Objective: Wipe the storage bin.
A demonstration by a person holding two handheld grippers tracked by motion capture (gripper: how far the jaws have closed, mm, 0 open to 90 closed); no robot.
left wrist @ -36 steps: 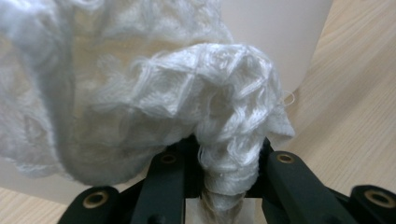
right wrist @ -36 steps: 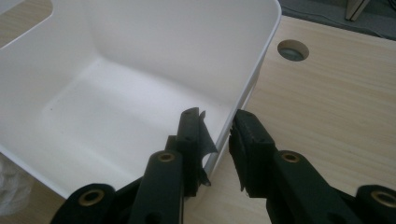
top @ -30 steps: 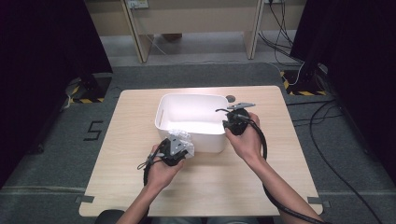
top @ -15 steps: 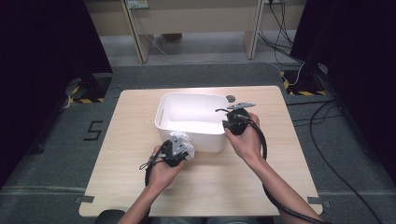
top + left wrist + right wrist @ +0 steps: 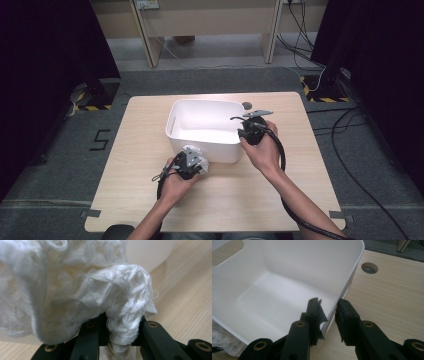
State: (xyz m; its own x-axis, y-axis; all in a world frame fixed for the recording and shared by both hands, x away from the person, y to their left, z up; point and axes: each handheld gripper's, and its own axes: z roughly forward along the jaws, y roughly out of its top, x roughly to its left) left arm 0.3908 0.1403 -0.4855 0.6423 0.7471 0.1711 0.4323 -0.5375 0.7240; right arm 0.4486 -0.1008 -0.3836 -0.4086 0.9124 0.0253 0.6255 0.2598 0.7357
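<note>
Table (image 5: 300, 165): light wood, with a round cable hole (image 5: 369, 267) near the far edge, just past the tub's far right corner.

Tub (image 5: 200, 125): white plastic, rectangular, sits mid-table toward the far side. Inside looks bare as far as the right claw view shows it. There's a slot handle (image 5: 227, 250) cut in the far end wall.

Your right claw (image 5: 243, 128) is at the tub's right wall, near its front corner. In the right claw view (image 5: 327, 312) the jaws straddle the rim: one jaw inside the tub, the other outside over the table. There's a visible gap on both sides of the wall, so the pads aren't pressing on it. It's partly open and gripping nothing. A scrap of dark torn pad material sticks out from the inner jaw.

Your left claw (image 5: 192, 159) is low at the tub's front wall, near side of the table. It's clamped tight on a white knitted cloth (image 5: 75, 290): the left claw view shows a twisted fold of it pinched between the jaws, with the rest bunched up above them. The cloth is outside the tub, right against the front wall; a bit of it shows at the lower left of the right claw view (image 5: 224, 340), below the tub's near edge.
</note>
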